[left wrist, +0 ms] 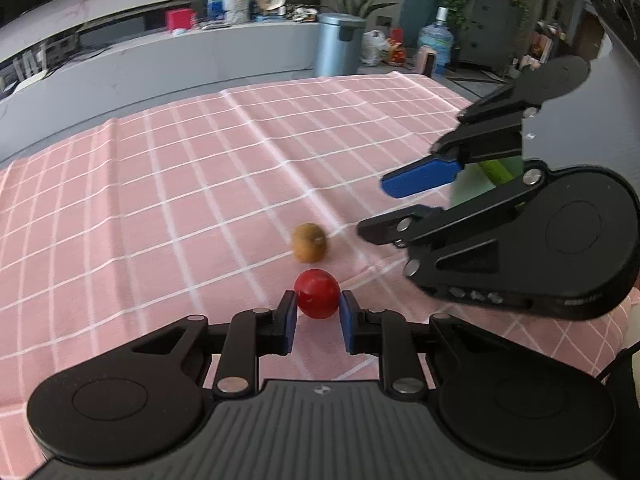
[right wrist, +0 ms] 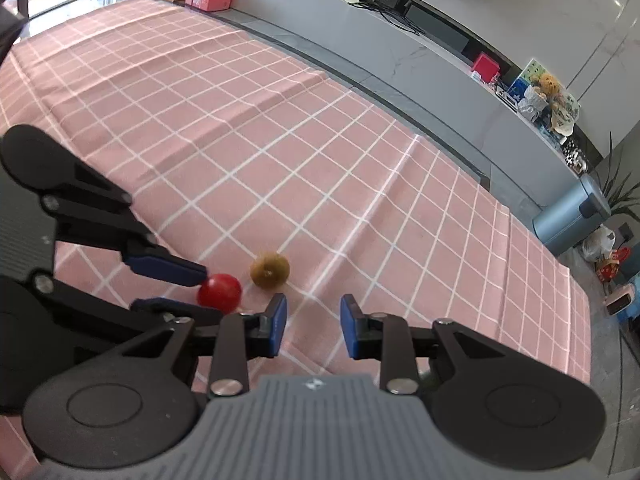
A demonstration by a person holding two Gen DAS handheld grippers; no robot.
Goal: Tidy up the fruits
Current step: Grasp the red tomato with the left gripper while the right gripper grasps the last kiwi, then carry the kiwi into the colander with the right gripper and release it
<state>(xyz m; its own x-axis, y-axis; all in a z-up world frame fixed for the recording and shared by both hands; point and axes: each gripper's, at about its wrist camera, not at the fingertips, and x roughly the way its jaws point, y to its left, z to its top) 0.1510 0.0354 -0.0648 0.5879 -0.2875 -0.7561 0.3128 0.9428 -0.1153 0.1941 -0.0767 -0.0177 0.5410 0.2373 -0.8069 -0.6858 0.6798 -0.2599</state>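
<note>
A small red round fruit (left wrist: 317, 294) sits between the blue pads of my left gripper (left wrist: 318, 300), which is shut on it, low over the pink checked tablecloth (left wrist: 160, 184). A brown kiwi (left wrist: 308, 242) lies on the cloth just beyond it. In the right wrist view the red fruit (right wrist: 219, 293) is held at the left gripper's tips (right wrist: 202, 286), and the kiwi (right wrist: 270, 270) lies just ahead and left of my right gripper (right wrist: 313, 316), which is open and empty. The right gripper (left wrist: 384, 208) also shows in the left wrist view, to the right of the kiwi.
The cloth-covered table ends at a grey low cabinet (right wrist: 440, 80) along the far side. A blue-grey bin (left wrist: 340, 44), a water jug (left wrist: 437, 42) and bags stand on the floor past the table's far corner. Something green (left wrist: 496, 172) shows behind the right gripper.
</note>
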